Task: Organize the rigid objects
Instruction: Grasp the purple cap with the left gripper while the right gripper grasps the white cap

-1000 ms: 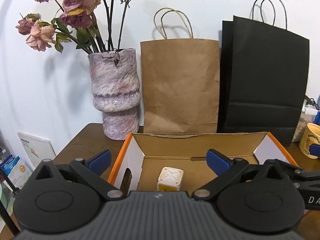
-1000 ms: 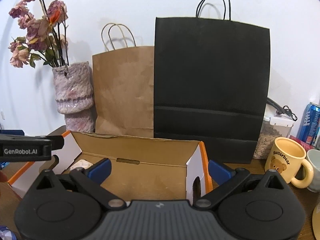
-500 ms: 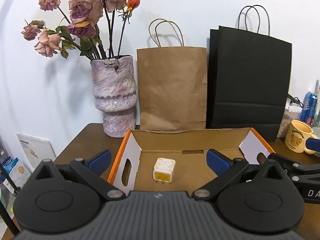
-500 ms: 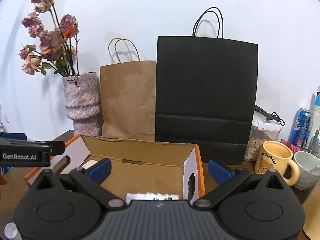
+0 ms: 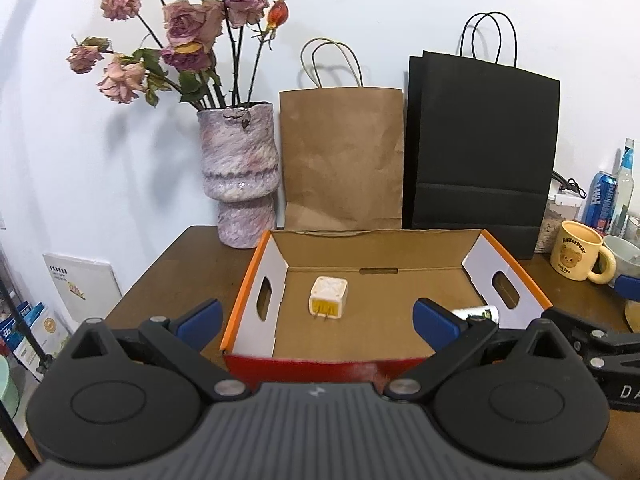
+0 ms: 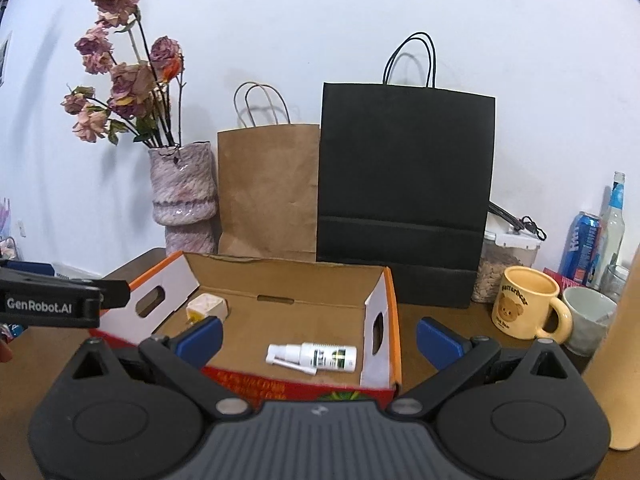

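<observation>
Step in hand: both tongs are hovering in front of the cardboard box [image 5: 256, 280], at the lower middle of each frame; judged from the layout, a next rigid item is being sought for the box.
Box contents: a white plug adapter [image 5: 328, 297] is lying on the box floor, left of centre in the left wrist view; a white spray bottle [image 6: 314, 357] is lying on its side near the right end wall, lower centre of the right wrist view.
Technique: the operator is advised to be picking one item at a time, lowering it to the floor of the box in the bare area between adapter and bottle, and releasing only once it is resting flat.
Clearance: the box walls are standing close to the blue pads; entry from above is judged safer than entry over the near red wall.
Candidates: a yellow mug [image 6: 524, 303] is standing on the worktop [image 5: 176, 268] at the right of the frame; which item is next cannot be told.
Left tongs [image 5: 318, 314]: spread wide, holding nothing, touching nothing.
Right tongs [image 6: 320, 334]: spread wide, holding nothing, touching nothing.
</observation>
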Demonstrator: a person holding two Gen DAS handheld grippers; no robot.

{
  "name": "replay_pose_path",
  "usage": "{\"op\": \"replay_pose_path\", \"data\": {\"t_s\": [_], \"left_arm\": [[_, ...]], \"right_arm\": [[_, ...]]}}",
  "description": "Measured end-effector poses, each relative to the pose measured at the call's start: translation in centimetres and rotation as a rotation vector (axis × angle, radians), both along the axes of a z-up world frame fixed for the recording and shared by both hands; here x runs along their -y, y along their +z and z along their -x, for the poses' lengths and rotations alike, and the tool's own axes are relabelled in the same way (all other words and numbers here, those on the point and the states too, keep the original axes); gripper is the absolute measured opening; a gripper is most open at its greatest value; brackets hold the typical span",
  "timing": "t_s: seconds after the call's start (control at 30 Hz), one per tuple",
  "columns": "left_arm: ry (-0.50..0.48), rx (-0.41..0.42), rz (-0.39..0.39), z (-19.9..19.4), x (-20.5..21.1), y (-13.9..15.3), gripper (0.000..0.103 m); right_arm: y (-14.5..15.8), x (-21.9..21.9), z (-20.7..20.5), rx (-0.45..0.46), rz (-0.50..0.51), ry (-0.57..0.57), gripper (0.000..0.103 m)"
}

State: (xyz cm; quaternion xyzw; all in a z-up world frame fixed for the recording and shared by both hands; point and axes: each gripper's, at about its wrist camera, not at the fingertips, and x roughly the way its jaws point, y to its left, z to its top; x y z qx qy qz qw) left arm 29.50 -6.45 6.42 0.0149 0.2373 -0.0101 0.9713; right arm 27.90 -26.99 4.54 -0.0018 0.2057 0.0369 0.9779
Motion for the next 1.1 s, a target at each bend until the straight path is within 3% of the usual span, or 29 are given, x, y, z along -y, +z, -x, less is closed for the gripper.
{"op": "replay_pose_path", "data": {"t_s": [0.7,1.1], "left_arm": [[-0.011,-0.016,-0.003,10.0,-1.1,-1.0,0.103],[-0.037,-0.054,-0.028,14.6,-1.6,-4.0,0.103]], "right_arm": [[-2.5,0.2,11.5,-0.054,0.033,0.011,0.103],[-6.0,0.3,15.6,-0.16,0.072,0.018,0.103]]}}
